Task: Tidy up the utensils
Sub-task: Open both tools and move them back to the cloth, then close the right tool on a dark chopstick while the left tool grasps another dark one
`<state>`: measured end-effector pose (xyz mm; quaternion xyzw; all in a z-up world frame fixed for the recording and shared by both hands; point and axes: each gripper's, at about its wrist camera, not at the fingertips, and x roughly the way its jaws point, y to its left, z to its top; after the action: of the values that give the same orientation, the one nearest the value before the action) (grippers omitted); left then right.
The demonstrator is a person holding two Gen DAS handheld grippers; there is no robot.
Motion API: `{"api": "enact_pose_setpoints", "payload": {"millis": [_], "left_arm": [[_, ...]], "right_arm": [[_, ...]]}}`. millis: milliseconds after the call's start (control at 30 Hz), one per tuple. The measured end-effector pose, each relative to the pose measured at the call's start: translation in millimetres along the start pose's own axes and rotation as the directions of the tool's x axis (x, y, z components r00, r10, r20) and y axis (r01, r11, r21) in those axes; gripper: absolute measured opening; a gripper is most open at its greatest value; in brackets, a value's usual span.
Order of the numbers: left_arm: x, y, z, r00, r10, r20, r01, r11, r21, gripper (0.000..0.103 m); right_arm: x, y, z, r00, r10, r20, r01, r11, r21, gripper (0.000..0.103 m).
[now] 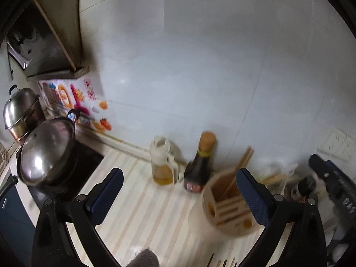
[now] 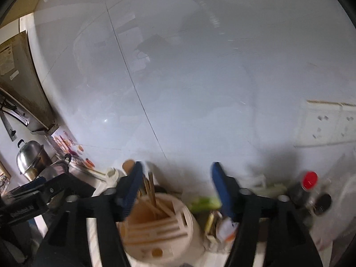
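A cream round utensil holder (image 1: pixel 205 202) with a slotted wooden insert stands on the striped counter, with a few wooden chopsticks (image 1: pixel 243 162) upright in it. My left gripper (image 1: pixel 180 191) is open wide with nothing between its fingers; its right finger (image 1: pixel 250 198) overlaps the holder's near side. In the right wrist view the same holder (image 2: pixel 193 233) sits low between the fingers of my right gripper (image 2: pixel 176 189), which is open, and the chopsticks (image 2: pixel 151 189) rise just beside its left finger (image 2: pixel 131 189). Several more chopstick tips (image 1: pixel 222 262) show at the bottom edge.
An oil bottle (image 1: pixel 161 164) and a dark sauce bottle (image 1: pixel 199 166) stand against the tiled wall left of the holder. A lidded wok (image 1: pixel 49 151) and a steel pot (image 1: pixel 20 111) sit on the stove at left. A red-capped bottle (image 2: pixel 309 182) and packets crowd the right.
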<state>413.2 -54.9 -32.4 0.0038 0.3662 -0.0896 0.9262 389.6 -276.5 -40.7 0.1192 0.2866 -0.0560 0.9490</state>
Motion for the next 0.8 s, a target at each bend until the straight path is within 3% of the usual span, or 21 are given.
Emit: {"api": "enact_pose_setpoints", "payload": {"millis": [167,333,433,533,600,667,767,800], "left_arm": [[-0.7,-2.2,-40.0,0.998,-0.001,-0.058,0.001,1.000,0.004,0.103],[10.2,-8.4,-84.0,0.991,0.012,-0.135,-0.008,0.999,0.035,0.103],[22.3,-12.3,-116.1,0.979,0.025,-0.200,-0.013,0.998,0.064,0.103],[37.0,-14.1,-154.6,0.962,0.066,-0.266,-0.038,0.993,0.108,0.103],[48.0,-13.5,-181.3,0.943,0.095,-0.319,-0.054,0.990,0.134,0.103],[57.7,-13.1,-203.1,0.923,0.115,-0.367,-0.062,0.986,0.154,0.103],[72.0,-10.6,-234.3,0.893,0.150,-0.426,-0.074,0.979,0.188,0.103],[74.7,-9.8,-241.2,0.885,0.158,-0.438,-0.079,0.978,0.195,0.103]], "right_arm": [[-29.6,-21.8,-33.1,0.997,-0.061,-0.042,0.062,0.998,0.012,0.094],[-42.8,-48.5,-77.0,0.988,-0.086,-0.126,0.093,0.995,0.046,0.096],[-35.0,-57.5,-113.3,0.972,-0.113,-0.205,0.124,0.991,0.041,0.096],[-22.4,-71.5,-159.4,0.936,-0.114,-0.333,0.139,0.989,0.054,0.096],[-10.6,-77.2,-192.3,0.901,-0.107,-0.421,0.149,0.986,0.068,0.093],[7.8,-80.7,-230.4,0.839,-0.078,-0.539,0.146,0.986,0.084,0.073],[32.6,-80.7,-275.3,0.754,-0.029,-0.656,0.140,0.983,0.117,0.055],[39.8,-78.0,-287.0,0.733,-0.021,-0.680,0.137,0.983,0.118,0.053]]}}
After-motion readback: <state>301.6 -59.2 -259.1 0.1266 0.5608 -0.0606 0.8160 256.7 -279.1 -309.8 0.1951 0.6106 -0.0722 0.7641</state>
